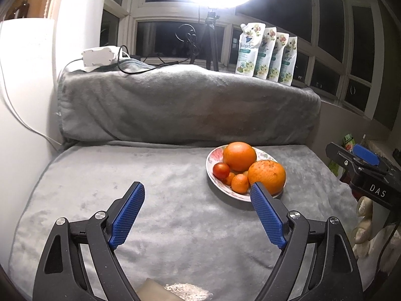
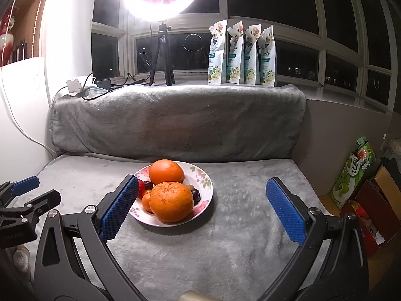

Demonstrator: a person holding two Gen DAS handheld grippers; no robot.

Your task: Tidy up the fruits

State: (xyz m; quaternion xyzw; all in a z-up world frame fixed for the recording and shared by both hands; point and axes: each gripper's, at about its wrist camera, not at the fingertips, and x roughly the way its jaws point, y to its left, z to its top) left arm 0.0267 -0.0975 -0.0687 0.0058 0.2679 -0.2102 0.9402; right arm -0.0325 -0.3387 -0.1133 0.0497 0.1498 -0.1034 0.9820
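Fruit plate (image 2: 200,195) lies ahead of both released tools (image 1: 198,193) (image 2: 201,190); nothing gripped.

The grey plush seat cushion (image 2: 238,225) carries one floral plate (image 2: 204,183) (loaded with fruit), positioned at 12 o'clock of centre in the right wrist view, toward the blanket-covered backrest (image 2: 175,118).
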